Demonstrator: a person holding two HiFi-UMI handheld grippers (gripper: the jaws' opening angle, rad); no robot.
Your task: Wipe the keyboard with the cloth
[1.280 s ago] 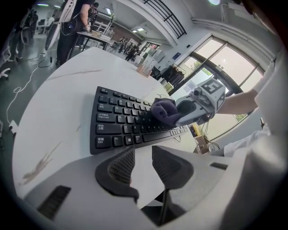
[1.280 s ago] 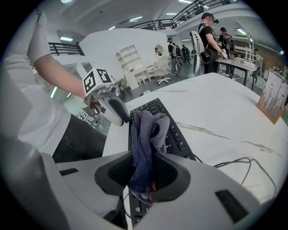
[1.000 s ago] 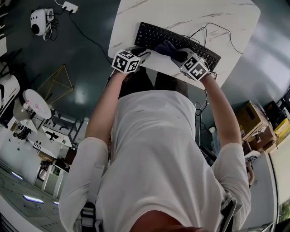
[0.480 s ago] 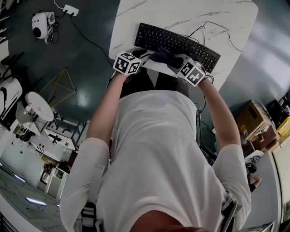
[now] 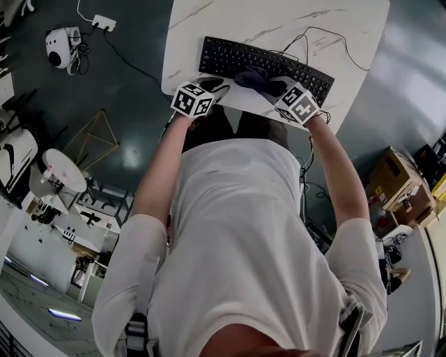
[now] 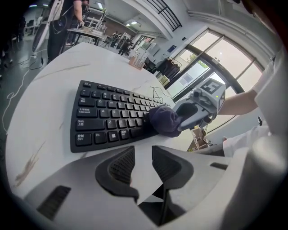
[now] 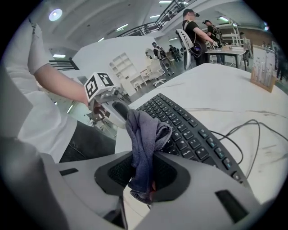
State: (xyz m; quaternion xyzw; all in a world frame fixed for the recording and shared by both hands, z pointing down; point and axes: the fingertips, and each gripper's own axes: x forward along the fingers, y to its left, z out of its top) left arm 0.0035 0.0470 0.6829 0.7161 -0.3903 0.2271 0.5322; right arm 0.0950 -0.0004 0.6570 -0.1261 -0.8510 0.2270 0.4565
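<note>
White marble tabletop [image 5: 334, 21], upper frame, bears a black plastic keyboard [image 5: 223, 54]; on its near keys the right gripper [image 7: 145, 164] pinches a limp, probably light dark-blue cloth [image 7: 144, 128] by its bunched end, while the left gripper [image 6: 143, 152] is slightly parted and empty.

black keyboard [image 5: 230, 57], navy cloth [image 5: 252, 75], white marbled table [image 5: 279, 17]

I can read Shift and Ctrl on the keyboard's [image 6: 108, 119] corner keys, just ahead of my left gripper [image 6: 143, 155]; other legends blur.
</note>
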